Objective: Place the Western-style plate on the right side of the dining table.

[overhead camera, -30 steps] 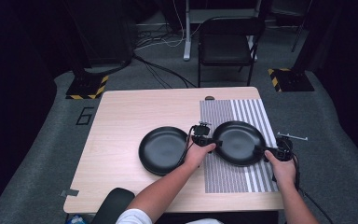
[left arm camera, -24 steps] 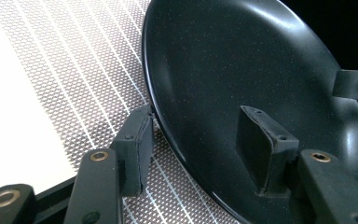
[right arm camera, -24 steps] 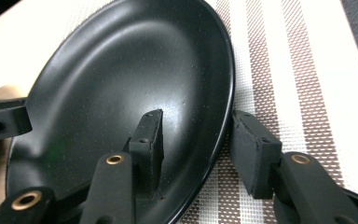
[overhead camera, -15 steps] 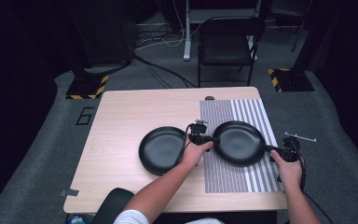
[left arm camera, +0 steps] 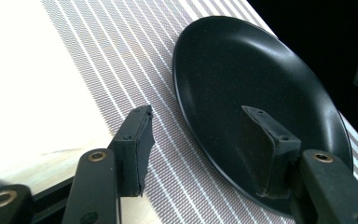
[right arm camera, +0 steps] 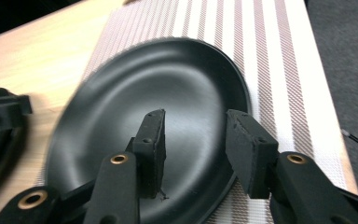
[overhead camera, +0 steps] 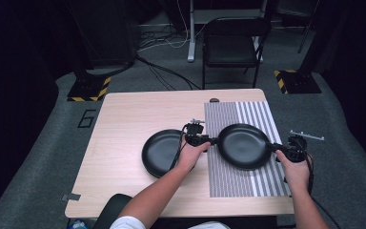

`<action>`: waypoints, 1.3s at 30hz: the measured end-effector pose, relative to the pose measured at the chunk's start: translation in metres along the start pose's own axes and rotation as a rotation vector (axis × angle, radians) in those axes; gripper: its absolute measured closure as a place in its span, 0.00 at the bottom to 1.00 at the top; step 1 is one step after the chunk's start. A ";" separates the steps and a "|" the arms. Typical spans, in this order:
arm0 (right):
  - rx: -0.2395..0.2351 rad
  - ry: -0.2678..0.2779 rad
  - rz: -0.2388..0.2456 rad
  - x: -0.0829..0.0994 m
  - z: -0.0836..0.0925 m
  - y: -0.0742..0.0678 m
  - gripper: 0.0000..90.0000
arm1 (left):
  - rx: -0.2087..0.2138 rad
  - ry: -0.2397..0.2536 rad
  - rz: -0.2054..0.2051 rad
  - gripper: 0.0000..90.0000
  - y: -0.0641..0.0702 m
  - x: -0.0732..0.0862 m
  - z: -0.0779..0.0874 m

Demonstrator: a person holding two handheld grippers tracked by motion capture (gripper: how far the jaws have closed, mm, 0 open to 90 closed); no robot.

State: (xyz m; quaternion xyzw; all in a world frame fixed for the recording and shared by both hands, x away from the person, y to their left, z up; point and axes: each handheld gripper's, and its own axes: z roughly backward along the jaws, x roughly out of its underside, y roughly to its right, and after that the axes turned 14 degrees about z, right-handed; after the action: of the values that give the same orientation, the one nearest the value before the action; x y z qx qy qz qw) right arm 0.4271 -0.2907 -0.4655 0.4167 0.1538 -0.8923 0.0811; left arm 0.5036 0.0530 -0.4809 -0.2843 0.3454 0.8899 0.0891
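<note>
A black plate (overhead camera: pixel 244 146) lies on the striped mat (overhead camera: pixel 233 186), and a second black plate (overhead camera: pixel 159 152) rests on the bare wood to its left. My left gripper (overhead camera: pixel 214 141) reaches the mat plate's left rim. In the left gripper view my left gripper (left arm camera: pixel 198 135) is open: one pad hangs over the plate (left arm camera: pixel 242 60), the other over the mat, neither pressing. My right gripper (overhead camera: pixel 272 147) meets the right rim. Seen in the right gripper view, my right gripper (right arm camera: pixel 193 140) is open astride the rim of the plate (right arm camera: pixel 168 79), which looks blurred. Its jaws have just been closing a little.
The wooden table (overhead camera: pixel 124 124) has free room at its left and far side. A small dark object (overhead camera: pixel 214 100) sits at the far edge. A black chair (overhead camera: pixel 231 47) stands behind the table, with cables on the floor.
My right hand has shifted slightly right and up. My left hand has edged a little to the left. Both plates lie where they were.
</note>
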 end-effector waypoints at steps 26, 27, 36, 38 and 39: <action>-0.124 0.003 0.112 -0.004 0.014 -0.033 0.61 | -0.047 0.081 -0.051 0.49 -0.030 -0.005 0.064; -0.123 0.001 0.118 -0.003 0.014 -0.035 0.61 | -0.049 0.086 -0.050 0.49 -0.032 -0.005 0.066; -0.156 0.000 0.174 0.001 0.017 -0.050 0.59 | -0.094 0.127 -0.026 0.49 -0.061 -0.002 0.099; -0.160 -0.004 0.189 0.002 0.017 -0.055 0.59 | -0.120 0.135 -0.045 0.49 -0.066 0.000 0.106; -0.166 -0.007 0.197 0.003 0.017 -0.058 0.59 | -0.132 0.137 -0.053 0.49 -0.069 0.002 0.110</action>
State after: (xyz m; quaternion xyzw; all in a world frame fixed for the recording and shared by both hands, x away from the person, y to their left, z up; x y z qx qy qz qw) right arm 0.3970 -0.2421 -0.4451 0.4185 0.1853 -0.8656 0.2029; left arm 0.4781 0.1776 -0.4554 -0.3589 0.2835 0.8865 0.0696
